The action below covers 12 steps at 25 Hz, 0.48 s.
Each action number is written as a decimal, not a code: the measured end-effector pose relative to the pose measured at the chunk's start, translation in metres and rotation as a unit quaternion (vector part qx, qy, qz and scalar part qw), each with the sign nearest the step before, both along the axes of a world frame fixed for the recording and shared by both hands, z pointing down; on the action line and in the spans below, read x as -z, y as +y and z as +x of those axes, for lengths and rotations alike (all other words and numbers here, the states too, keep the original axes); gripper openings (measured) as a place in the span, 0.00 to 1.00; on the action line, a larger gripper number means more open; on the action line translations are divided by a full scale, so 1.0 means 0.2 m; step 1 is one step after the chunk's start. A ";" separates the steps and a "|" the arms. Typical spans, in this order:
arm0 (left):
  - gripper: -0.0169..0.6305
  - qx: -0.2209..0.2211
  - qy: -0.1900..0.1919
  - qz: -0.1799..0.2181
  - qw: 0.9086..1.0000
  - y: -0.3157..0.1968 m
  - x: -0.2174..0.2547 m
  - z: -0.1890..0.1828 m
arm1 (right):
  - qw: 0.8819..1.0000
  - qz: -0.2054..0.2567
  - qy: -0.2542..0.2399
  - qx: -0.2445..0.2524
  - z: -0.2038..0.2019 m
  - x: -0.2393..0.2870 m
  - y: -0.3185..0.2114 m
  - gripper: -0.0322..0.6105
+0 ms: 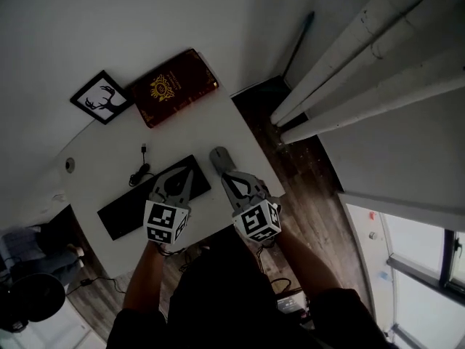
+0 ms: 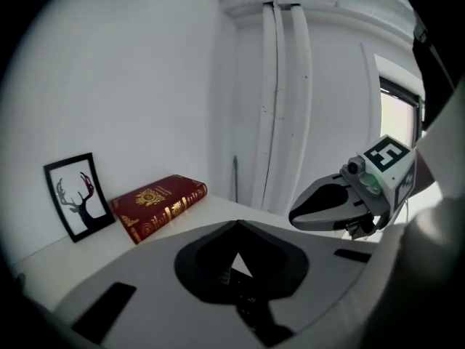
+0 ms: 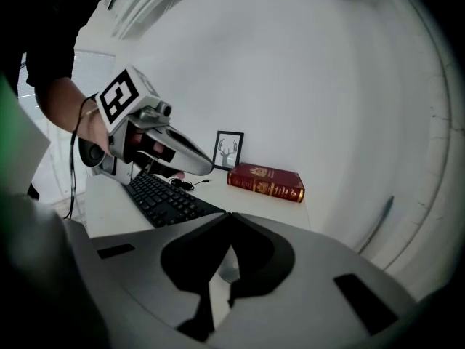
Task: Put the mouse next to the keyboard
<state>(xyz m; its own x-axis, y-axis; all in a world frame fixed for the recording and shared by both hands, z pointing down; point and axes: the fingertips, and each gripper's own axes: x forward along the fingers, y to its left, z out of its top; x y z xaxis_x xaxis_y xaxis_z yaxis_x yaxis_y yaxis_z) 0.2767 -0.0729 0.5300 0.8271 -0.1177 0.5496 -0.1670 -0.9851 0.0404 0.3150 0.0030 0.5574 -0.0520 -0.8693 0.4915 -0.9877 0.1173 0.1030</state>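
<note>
A grey mouse point(image 1: 220, 157) lies on the white table point(image 1: 182, 129), just off the right end of the black keyboard point(image 1: 142, 206). My right gripper point(image 1: 224, 174) hovers right behind the mouse, jaws shut and empty; in the right gripper view a bit of the mouse point(image 3: 227, 270) shows under the closed jaws point(image 3: 231, 215). My left gripper point(image 1: 189, 171) is over the keyboard's right end, shut with nothing in it. In the left gripper view its tips point(image 2: 237, 224) meet, and the right gripper point(image 2: 299, 213) hangs to the right.
A dark red book point(image 1: 174, 86) and a framed deer picture point(image 1: 102, 97) sit at the back of the table by the wall. A black cable point(image 1: 140, 171) coils behind the keyboard. The table's right edge drops to a wood floor point(image 1: 305, 173) near white pipes point(image 1: 363, 71).
</note>
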 end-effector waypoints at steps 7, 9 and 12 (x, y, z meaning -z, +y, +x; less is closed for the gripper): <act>0.03 0.090 0.030 0.004 0.996 0.05 0.04 -0.25 | 0.999 0.025 0.037 0.028 -0.18 0.09 -0.07 0.08; 0.03 0.108 0.037 0.009 0.993 0.06 0.07 -0.32 | 0.998 0.033 0.039 0.033 -0.24 0.13 -0.07 0.08; 0.03 0.130 0.048 0.025 0.990 0.08 0.12 -0.43 | 0.998 0.043 0.040 0.034 -0.32 0.18 -0.06 0.08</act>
<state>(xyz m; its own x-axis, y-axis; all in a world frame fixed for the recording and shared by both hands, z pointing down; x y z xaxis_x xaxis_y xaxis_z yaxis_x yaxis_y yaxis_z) 0.1912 -0.0566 0.5052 0.8128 -0.3593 0.4585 -0.4136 -0.9102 0.0198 0.2507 -0.0099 0.5206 -0.0751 -0.9044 0.4200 -0.9662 0.1702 0.1938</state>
